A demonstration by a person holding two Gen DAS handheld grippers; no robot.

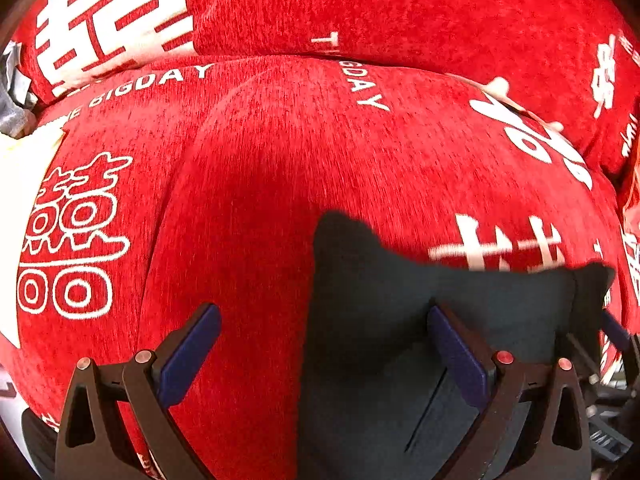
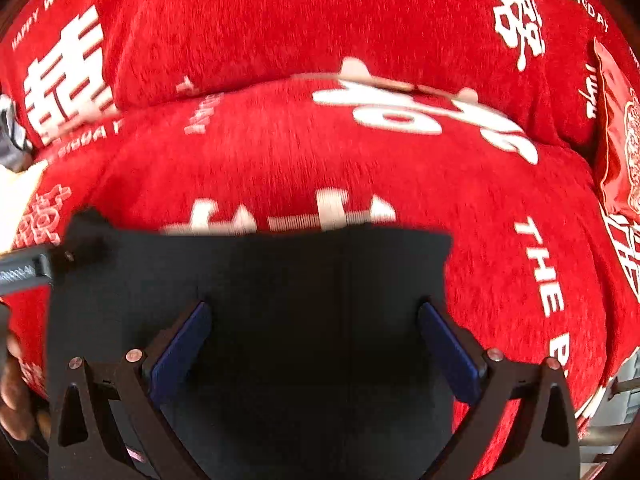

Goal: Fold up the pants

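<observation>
Right wrist view looks down on the dark, flat rectangular panel of folded pants (image 2: 256, 320), which lies on a red plush sofa cover printed with white double-happiness characters and English lettering (image 2: 280, 152). The pants sit on the near part of the seat cushion, well short of the backrest, probably because that broad, fairly level stretch gives the flattest bed for laying cloth square. The right gripper (image 2: 314, 344) hangs over the middle of the pants with its blue-padded fingers (image 2: 180, 348) spread wide and nothing between them. I cannot tell whether the pads touch the fabric or hover just above it. That spread, centred stance suits pressing or smoothing more than pinching, in my judgement.

From the left wrist view, the left gripper (image 1: 324, 352) straddles the left edge of the pants (image 1: 432, 320): one blue pad (image 1: 188, 356) is over bare red cover, the other over dark cloth. It too is wide open and grips nothing, placed, I think, to take that side edge or to square it up. Its black housing also shows at the pants' upper left corner in the right wrist view.

At the cover's right margin, well clear of the pants, lies a red patterned packet (image 2: 624, 148); at the left margin, a grey crumpled object (image 1: 12, 92).

Edges of the pants look straight and stacked, so the fold seems far along; motion blur softens the details.
</observation>
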